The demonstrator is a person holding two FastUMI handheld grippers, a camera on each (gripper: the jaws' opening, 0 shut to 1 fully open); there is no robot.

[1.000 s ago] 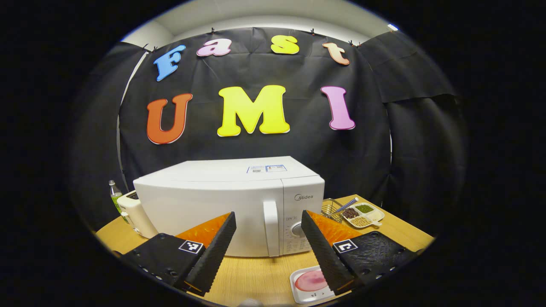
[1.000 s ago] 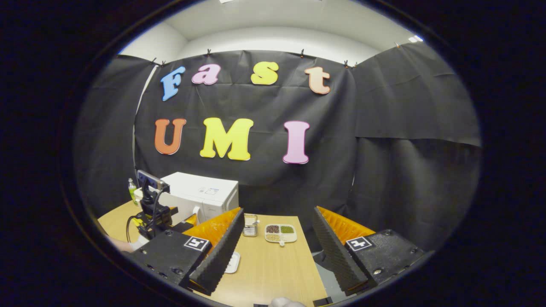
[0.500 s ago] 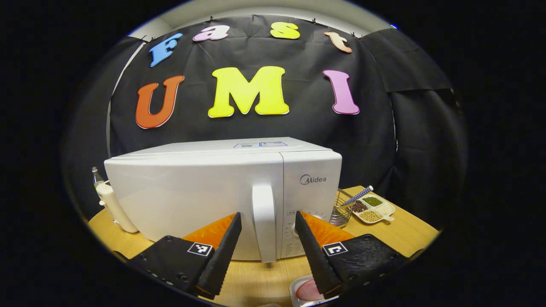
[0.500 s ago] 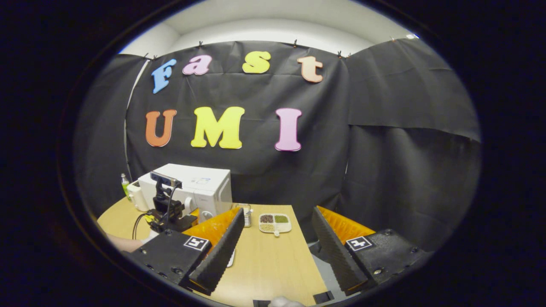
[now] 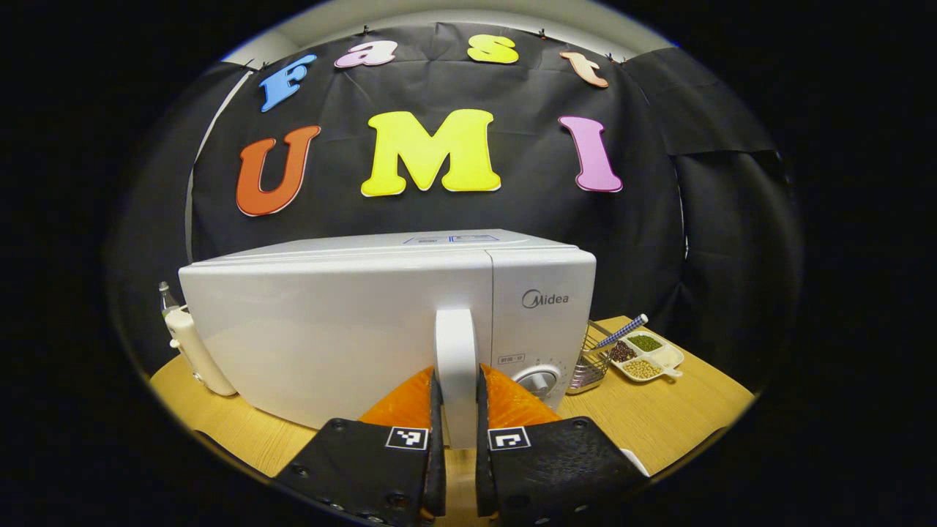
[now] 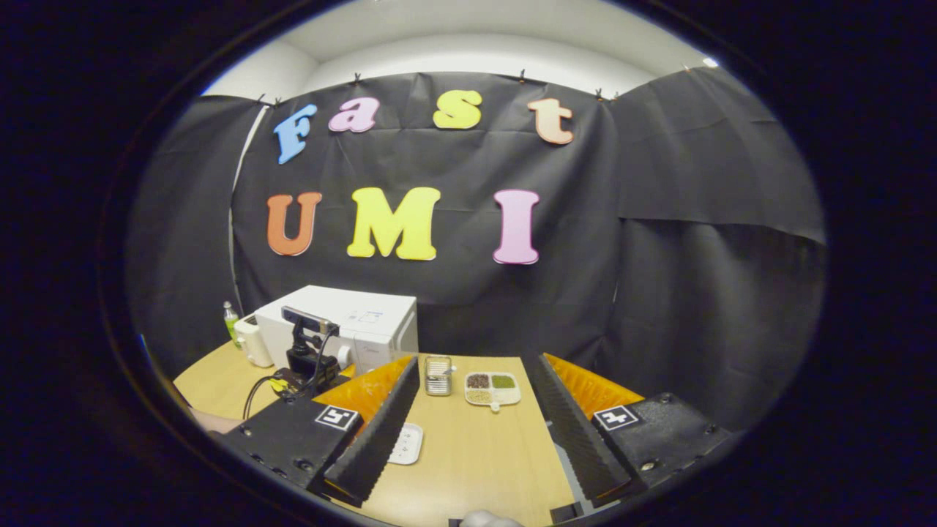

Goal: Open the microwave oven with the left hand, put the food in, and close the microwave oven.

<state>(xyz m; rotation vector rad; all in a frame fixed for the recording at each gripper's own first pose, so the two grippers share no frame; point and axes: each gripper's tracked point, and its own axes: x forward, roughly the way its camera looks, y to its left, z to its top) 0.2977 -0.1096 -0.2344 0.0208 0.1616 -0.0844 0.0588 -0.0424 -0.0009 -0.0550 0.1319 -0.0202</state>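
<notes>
The white microwave oven (image 5: pixel 381 322) stands shut on the wooden surface (image 5: pixel 659 410); my left tool (image 5: pixel 455 454), wide apart a moment ago, has now clamped on its white vertical door handle (image 5: pixel 455 366). Pulling comes next. My right tool (image 6: pixel 476 446) waits apart, holding nothing.

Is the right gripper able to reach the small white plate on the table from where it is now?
Probably yes: the right gripper is open, and the white plate lies on bare table beside its left finger, nothing between.
</notes>
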